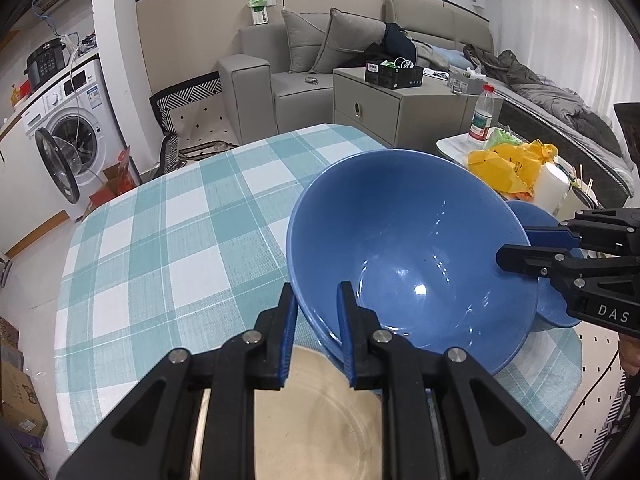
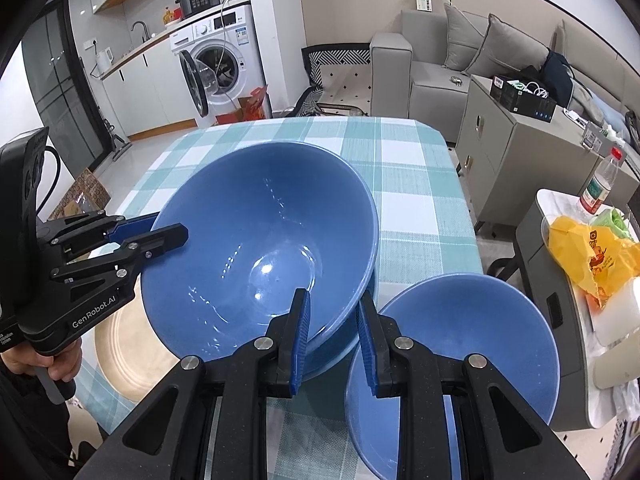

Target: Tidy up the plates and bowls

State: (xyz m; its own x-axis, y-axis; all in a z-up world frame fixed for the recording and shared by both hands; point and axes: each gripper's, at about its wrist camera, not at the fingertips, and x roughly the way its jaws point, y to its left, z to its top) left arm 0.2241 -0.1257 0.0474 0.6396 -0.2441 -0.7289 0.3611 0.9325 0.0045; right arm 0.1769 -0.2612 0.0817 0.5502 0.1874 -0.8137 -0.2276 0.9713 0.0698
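**Lin:** Behind everything is a living room with a grey sofa (image 1: 304, 60) and a washing machine (image 2: 218, 60); the worktop (image 1: 168, 232) has a checked cloth in teal and white, with a woven look.

**Omar:** And the task's thing?

**Lin:** It is the large blue bowl (image 2: 260, 264). It is tilted and held above the worktop, between the two grippers. The left gripper (image 1: 318, 316) has its jaws nearly closed on the near rim, one jaw outside and one inside. The right gripper (image 2: 334, 320) pinches the opposite rim in the same way, its jaws only a little apart.

**Omar:** What lies around it?

**Lin:** Just beside it on the right stands a smaller blue bowl (image 2: 452, 360), upright on the cloth. On the left side, partly under the large bowl, lies a beige plate (image 2: 128, 356), flat and round.

**Omar:** Which step is this, in your opinion?

**Lin:** I think the large bowl is being carried to a stacking place, perhaps onto the beige plate; I cannot be sure. The next move calls for both hands to lower together and keep the rim level before opening.

**Omar:** Materials?

**Lin:** Both bowls look glazed and glossy, with bright reflections, deep and conical in shape. Such a smooth rim may slip.
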